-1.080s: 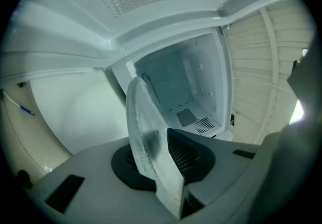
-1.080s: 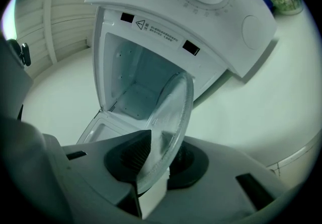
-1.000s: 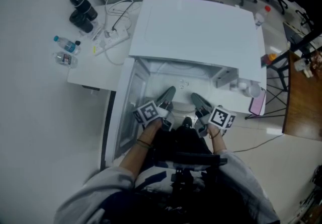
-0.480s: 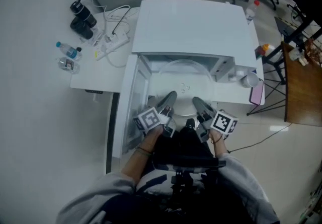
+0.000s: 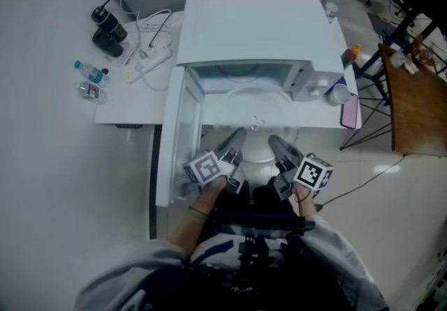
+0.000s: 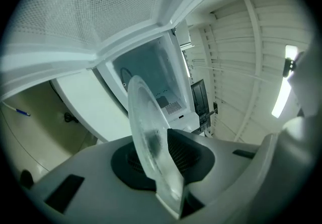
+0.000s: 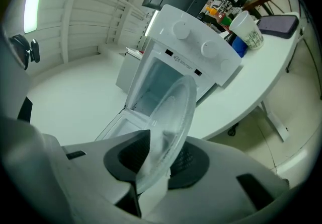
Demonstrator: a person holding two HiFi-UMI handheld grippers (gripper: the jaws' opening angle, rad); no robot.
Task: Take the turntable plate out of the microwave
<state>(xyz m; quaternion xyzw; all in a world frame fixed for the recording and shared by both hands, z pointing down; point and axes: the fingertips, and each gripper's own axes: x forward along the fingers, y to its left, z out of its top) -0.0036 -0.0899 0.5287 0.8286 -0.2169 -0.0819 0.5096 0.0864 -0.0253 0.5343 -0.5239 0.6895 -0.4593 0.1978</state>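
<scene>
Plate [image 5: 257, 121] drawn farther out of microwave [image 5: 262, 26], clenched in left tongs [image 5: 234, 140], rim between opening right tongs [image 5: 278, 145].

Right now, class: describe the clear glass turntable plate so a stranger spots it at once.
Find the white box-shaped microwave, door open, on the white table. At its mouth hangs a round clear glass plate, the only see-through disc among opaque white surfaces.

White microwave [image 5: 262, 30]; clear plate [image 6: 146, 127]; pink phone [image 5: 348, 112]; white table [image 5: 133, 103].
</scene>
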